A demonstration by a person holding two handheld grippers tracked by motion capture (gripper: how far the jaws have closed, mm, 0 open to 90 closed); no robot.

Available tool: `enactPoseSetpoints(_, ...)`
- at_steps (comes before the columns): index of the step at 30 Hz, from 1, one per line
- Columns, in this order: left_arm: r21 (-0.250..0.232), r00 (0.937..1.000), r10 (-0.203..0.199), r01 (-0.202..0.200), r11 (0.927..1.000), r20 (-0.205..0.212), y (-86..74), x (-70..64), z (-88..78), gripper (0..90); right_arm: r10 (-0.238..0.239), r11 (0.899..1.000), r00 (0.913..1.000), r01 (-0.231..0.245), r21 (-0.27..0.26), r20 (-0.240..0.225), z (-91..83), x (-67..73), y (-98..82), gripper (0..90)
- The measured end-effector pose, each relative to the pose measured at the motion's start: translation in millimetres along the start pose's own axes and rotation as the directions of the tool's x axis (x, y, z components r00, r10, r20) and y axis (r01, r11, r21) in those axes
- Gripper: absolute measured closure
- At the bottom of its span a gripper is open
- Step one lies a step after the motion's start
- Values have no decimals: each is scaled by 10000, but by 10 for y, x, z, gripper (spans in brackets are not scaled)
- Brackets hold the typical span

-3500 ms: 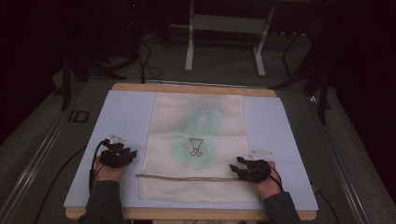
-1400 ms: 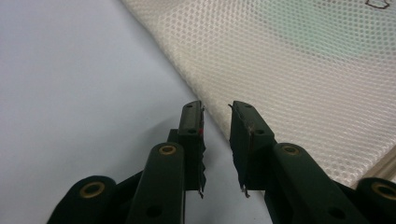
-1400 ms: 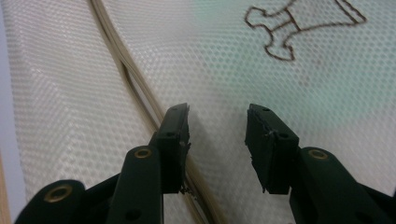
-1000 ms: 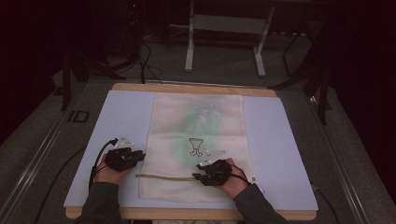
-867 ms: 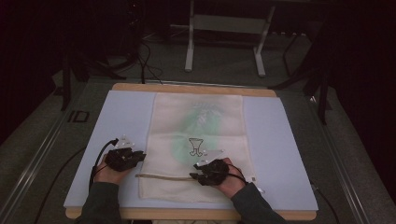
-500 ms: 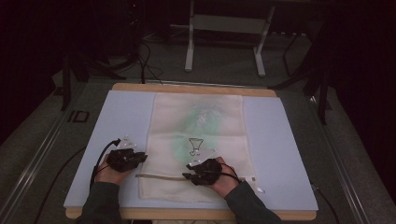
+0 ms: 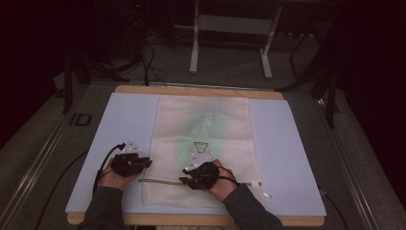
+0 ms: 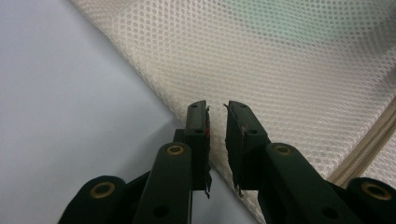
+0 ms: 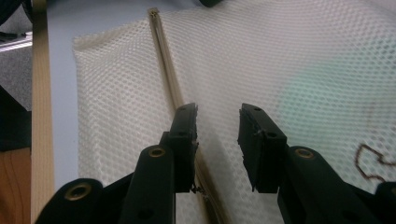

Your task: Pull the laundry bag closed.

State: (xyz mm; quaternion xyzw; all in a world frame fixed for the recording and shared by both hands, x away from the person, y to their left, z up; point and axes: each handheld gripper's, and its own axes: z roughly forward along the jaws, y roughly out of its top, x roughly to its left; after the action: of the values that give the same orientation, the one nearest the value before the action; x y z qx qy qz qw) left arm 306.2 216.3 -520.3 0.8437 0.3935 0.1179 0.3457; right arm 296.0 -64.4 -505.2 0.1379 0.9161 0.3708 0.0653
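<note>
Straddling mesh bag [image 8: 289,70] edge, left gripper [image 8: 216,109] jaws apart

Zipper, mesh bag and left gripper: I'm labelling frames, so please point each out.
zipper [image 9: 169,83], right gripper view, on its tape.
mesh bag [image 7: 225,124], high view, on bare netting.
left gripper [image 8: 216,119], left gripper view, between its fingertips.

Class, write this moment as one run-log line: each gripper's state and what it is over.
left gripper: jaws closing, gap left, over mesh bag edge | right gripper: jaws closing, nothing clamped, beside zipper | bag flat on table
</note>
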Motion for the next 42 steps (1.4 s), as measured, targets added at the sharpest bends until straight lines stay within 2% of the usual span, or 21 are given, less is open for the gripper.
enactPoseSetpoints(9,-43,9999,44,-43,10000,133,1,-8,-5,800,-236,9997,9996,236,-28,-121,109,54,96,684)
enactPoseSetpoints(14,-135,9989,34,-27,9999,474,-8,8,-19,841,-297,9996,9993,297,-32,-215,175,77,151,688)
enactPoseSetpoints(20,6,9972,74,-74,10000,740,-19,16,2,892,-423,9991,9986,424,10,-332,249,109,211,691)
enactPoseSetpoints(24,113,9973,67,-75,9999,736,-17,14,16,893,-487,9988,9981,486,-31,-387,291,124,255,698)
enactPoseSetpoints(35,-49,9966,-108,112,9999,813,-36,46,4,868,-558,9984,9969,559,-7,-556,461,169,375,727)
enactPoseSetpoints(42,-65,9978,-129,133,9999,653,-35,47,7,821,-728,9973,9952,732,32,-653,567,218,461,739)
